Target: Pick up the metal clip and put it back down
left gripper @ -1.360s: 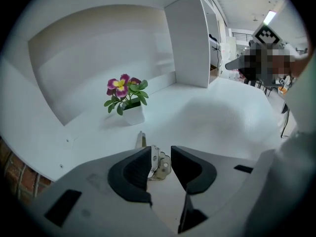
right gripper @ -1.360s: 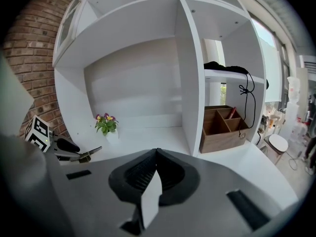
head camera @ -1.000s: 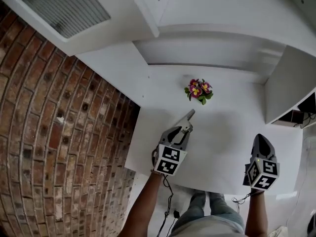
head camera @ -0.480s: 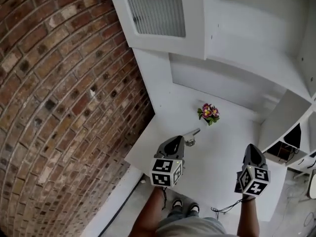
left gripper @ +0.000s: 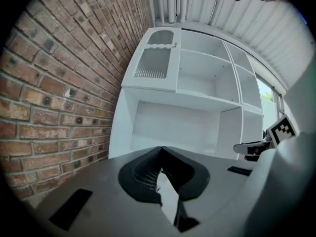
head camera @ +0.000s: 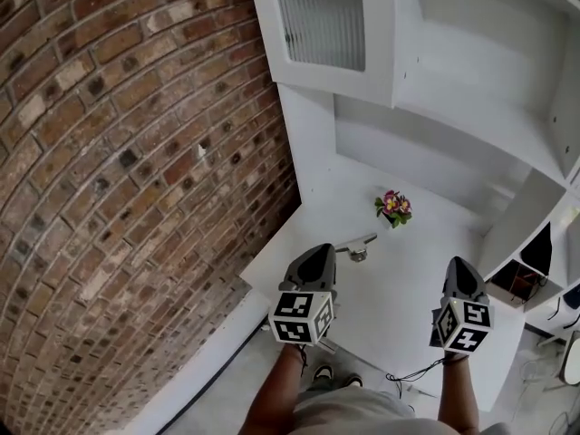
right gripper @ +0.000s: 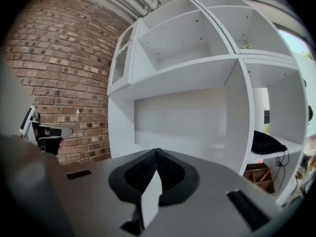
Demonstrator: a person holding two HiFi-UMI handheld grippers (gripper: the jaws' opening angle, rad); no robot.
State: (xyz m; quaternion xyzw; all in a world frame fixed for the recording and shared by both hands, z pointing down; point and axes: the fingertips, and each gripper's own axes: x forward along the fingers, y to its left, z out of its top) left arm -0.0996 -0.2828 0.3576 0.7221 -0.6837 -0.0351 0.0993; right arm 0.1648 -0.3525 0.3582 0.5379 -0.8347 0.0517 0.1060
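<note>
Just short of the metal clip (head camera: 359, 246), set down on the worktop (head camera: 390, 293), left tool (left gripper: 160, 154) just closed empty, right tool (right gripper: 156, 154) shut empty; apparently finished, withdraw.

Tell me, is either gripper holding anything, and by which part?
Nothing is held. The left gripper has just closed on nothing, the right gripper is shut empty, and the clip lies on the table apart from both.
</note>
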